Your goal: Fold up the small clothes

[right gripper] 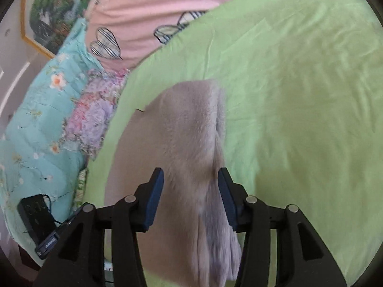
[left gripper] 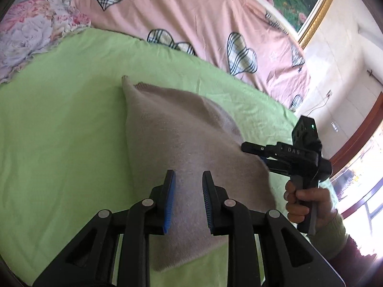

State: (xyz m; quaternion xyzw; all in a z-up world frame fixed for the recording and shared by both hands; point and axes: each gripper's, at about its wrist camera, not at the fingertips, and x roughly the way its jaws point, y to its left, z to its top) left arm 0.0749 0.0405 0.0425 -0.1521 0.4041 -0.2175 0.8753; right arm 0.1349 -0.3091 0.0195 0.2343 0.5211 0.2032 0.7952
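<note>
A small beige knitted garment (left gripper: 182,131) lies partly folded on the green sheet (left gripper: 59,119), one corner pointing toward the far side. My left gripper (left gripper: 189,184) hovers over its near part, blue pads apart, nothing pressed between them. My right gripper (left gripper: 256,155), held by a hand (left gripper: 299,203), reaches in from the right to the garment's right edge. In the right wrist view the garment (right gripper: 186,131) runs away from me under the right gripper (right gripper: 190,179), whose jaws stand wide apart above the cloth without pinching it.
A pink duvet with plaid hearts (left gripper: 191,12) lies beyond the green sheet (right gripper: 299,107). A floral quilt (left gripper: 31,31) and a teal quilt (right gripper: 40,119) lie to one side, with a black box and cable (right gripper: 33,212) on it. A framed painting (left gripper: 299,0) hangs on the wall.
</note>
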